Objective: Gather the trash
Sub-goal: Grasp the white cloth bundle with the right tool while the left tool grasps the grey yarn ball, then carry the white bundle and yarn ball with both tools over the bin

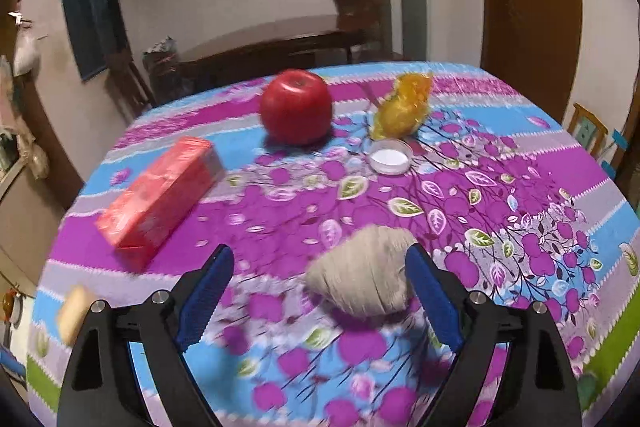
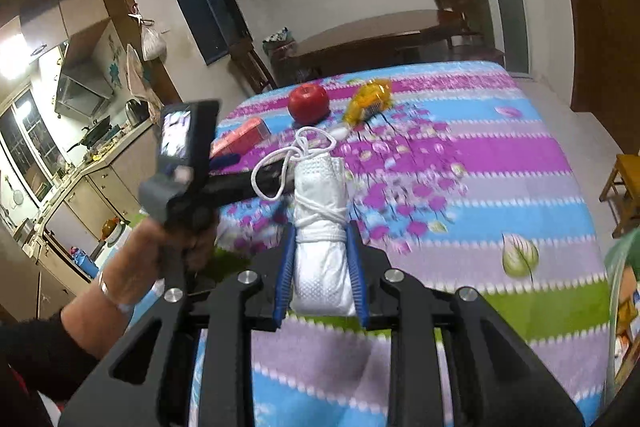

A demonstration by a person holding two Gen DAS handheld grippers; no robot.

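Left wrist view shows a red box [image 1: 158, 197] at the left of the flowered tablecloth [image 1: 520, 155], then a red apple [image 1: 296, 106], a white round lid [image 1: 390, 157] and a crumpled yellow wrapper [image 1: 404, 105] further right. The left gripper [image 1: 320, 291] stands wide open above the cloth, with a grey crumpled wad [image 1: 362, 273] between its pads, close to the right one but not pressed. That looks like the piece in hand; the next move probably calls for lowering and centring the jaws before closing. The right gripper [image 2: 320, 267] is clamped on a rolled white face mask [image 2: 322, 227], lifted off the cloth, its cord looping loose. No bin is in view. The left hand [image 2: 160, 247] sits close beside it, so the two tools could crowd each other.
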